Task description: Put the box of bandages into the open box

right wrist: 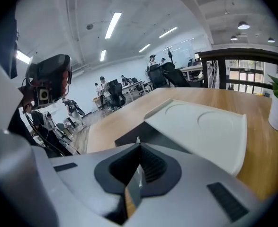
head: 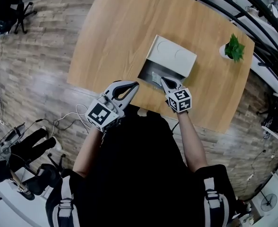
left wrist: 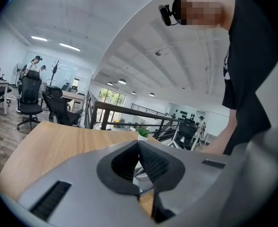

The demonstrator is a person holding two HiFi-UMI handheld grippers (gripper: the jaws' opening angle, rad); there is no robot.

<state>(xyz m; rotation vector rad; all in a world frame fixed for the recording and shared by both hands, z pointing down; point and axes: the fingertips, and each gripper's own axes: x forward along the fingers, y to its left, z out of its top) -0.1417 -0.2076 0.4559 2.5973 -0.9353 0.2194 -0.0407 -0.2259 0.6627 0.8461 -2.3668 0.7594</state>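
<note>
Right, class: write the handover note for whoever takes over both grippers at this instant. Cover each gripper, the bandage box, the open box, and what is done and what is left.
Left gripper: shut, empty, at the near edge of the table, left of the open box.
Right gripper: shut on a thin flat item, apparently the box of bandages, at the open box's mouth below its raised white lid.
Done: bandages gripped and brought to the box.
Left: lower them in, open the jaws, draw back. I cannot tell whether they already touch the bottom.
</note>
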